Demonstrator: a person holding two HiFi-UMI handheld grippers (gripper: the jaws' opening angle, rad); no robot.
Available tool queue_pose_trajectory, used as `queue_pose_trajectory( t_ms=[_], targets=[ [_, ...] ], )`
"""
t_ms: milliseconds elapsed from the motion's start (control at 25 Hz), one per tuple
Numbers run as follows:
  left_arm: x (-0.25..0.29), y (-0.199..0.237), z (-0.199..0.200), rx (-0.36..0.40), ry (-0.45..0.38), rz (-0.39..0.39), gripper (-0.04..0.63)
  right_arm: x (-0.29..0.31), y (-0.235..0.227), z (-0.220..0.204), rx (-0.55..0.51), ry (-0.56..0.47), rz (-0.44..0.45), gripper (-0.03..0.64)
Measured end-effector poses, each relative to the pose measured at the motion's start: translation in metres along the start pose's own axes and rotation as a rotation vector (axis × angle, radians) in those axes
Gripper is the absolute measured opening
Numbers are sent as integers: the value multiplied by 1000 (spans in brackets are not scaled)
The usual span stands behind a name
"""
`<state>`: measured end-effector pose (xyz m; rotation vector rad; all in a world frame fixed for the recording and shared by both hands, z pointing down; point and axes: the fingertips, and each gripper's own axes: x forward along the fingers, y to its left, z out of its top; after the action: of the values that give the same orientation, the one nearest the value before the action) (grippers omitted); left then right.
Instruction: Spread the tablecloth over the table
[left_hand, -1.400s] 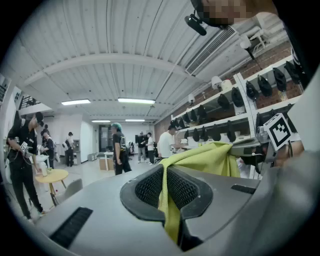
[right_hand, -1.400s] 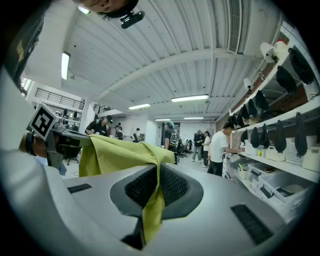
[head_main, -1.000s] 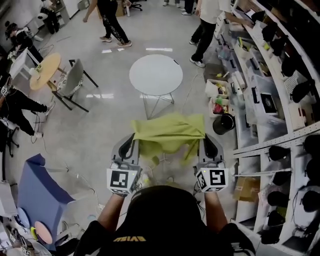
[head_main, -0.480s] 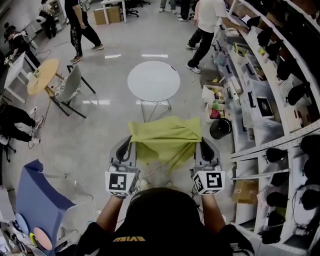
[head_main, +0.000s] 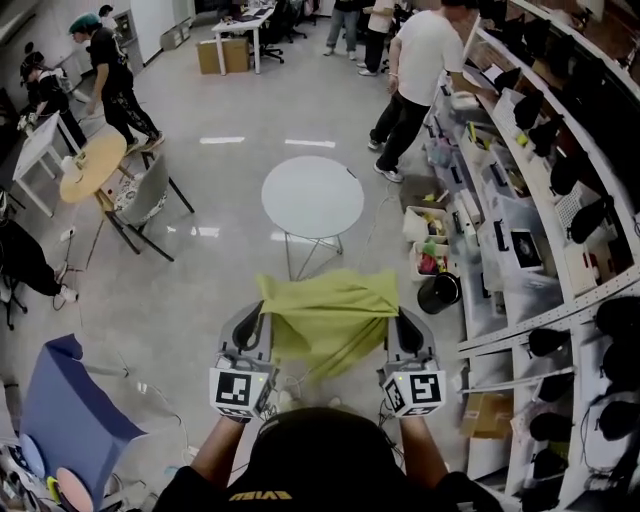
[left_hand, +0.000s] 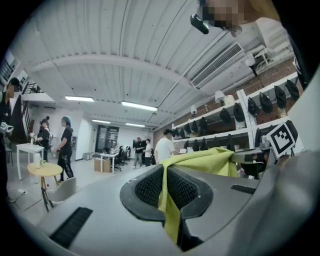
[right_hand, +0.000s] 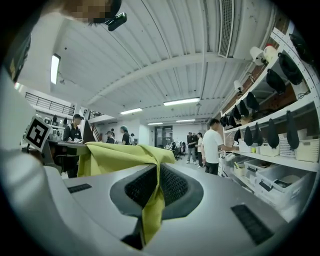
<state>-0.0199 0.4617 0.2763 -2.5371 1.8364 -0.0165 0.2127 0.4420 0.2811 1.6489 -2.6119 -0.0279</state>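
Spreading has not begun: the limp yellow-green fabric tablecloth hangs between the left gripper and right gripper, each clamped on a top corner, apparently short of the bare round white table's near edge.

**Colours and patterns on view**

The tablecloth is shown in plain yellow-green. The round table is white. The left gripper and right gripper are finished in grey, with black dotted pads and black-and-white square markers. A small table is tan, and a bin is black.
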Motion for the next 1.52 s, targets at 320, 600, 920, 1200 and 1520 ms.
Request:
queue_pose_trajectory(
  t_ms=[320,600,920,1200,1520],
  targets=[
    [-19,49,-21,-28,26,-12,25,22,45,-12,-10,23,0,17],
    [-3,71,-2,6,-21,-29,25,46,51,8,-37,7,-45,18],
    [36,90,0,9,-14,-18,25,88,39,11,-59,7,-43,18],
    [122,107,-16,80,26,34,26,159,-6,-8,-87,25,-5,18],
    [231,110,-2,128,52,167,25,248,-84,1,-69,6,99,19]
  ],
)
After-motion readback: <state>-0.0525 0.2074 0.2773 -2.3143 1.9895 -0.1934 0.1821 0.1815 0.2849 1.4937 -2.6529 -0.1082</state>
